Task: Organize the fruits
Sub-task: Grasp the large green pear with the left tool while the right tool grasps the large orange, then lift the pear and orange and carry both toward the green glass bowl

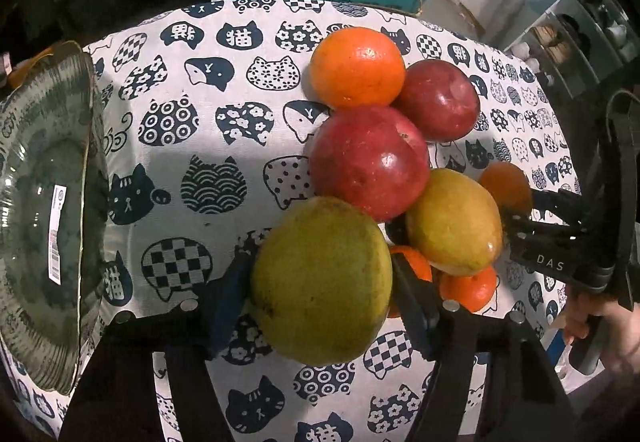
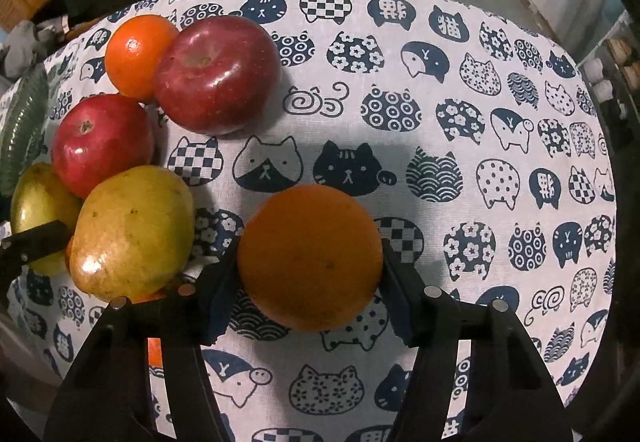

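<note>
Two grips at once — left gripper [image 1: 320, 282] closed on a pear [image 1: 322, 280], right gripper [image 2: 310, 274] closed on an orange [image 2: 310, 258], both over the tabletop [image 2: 440, 146]. Risk: lifting the pear may nudge the touching fruit pile [image 1: 372, 162] — apples could roll.

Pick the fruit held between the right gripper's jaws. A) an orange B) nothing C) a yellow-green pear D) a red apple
A: in the right wrist view the right gripper has its jaws pressed against both sides of an orange, while the red apples lie apart on the cat-print tablecloth.
</note>
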Motion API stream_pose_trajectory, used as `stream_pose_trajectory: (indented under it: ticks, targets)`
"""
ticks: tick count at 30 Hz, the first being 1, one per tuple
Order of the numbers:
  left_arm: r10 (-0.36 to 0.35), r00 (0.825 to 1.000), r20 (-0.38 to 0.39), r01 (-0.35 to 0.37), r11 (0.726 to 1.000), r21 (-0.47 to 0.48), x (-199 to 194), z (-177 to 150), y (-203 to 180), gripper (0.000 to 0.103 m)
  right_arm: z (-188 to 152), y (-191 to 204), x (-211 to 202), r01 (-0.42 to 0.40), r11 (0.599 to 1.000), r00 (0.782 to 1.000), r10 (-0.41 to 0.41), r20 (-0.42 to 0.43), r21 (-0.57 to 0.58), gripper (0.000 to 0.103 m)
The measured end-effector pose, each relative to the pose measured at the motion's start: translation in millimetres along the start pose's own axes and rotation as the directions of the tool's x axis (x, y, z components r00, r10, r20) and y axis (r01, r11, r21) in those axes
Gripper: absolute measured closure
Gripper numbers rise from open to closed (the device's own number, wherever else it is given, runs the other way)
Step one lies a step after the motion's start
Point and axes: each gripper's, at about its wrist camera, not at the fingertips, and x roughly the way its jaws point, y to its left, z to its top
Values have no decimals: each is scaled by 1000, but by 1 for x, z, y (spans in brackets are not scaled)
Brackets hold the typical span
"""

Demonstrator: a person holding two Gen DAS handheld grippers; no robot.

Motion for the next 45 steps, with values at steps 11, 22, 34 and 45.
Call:
stream_pose_trajectory:
  ticks: [11, 22, 34, 45]
  targets:
    - [95, 994, 60, -95, 995, 1, -21, -9, 14, 33, -9, 9, -35, 14, 1000, 998, -14, 69, 0, 41]
    - [124, 972, 200, -132, 991, 24, -71, -13, 7, 33, -9, 22, -85, 22, 1000, 986, -20, 168, -8, 41]
    - [132, 950, 283, -132, 991, -19, -130, -22, 17, 33, 6, 38, -142, 7, 998, 948, 11, 318, -55, 41]
    - [156, 926, 345, -144, 988, -60, -166, -28, 37, 33, 9, 62, -177, -13, 996, 917, 49, 397, -92, 41]
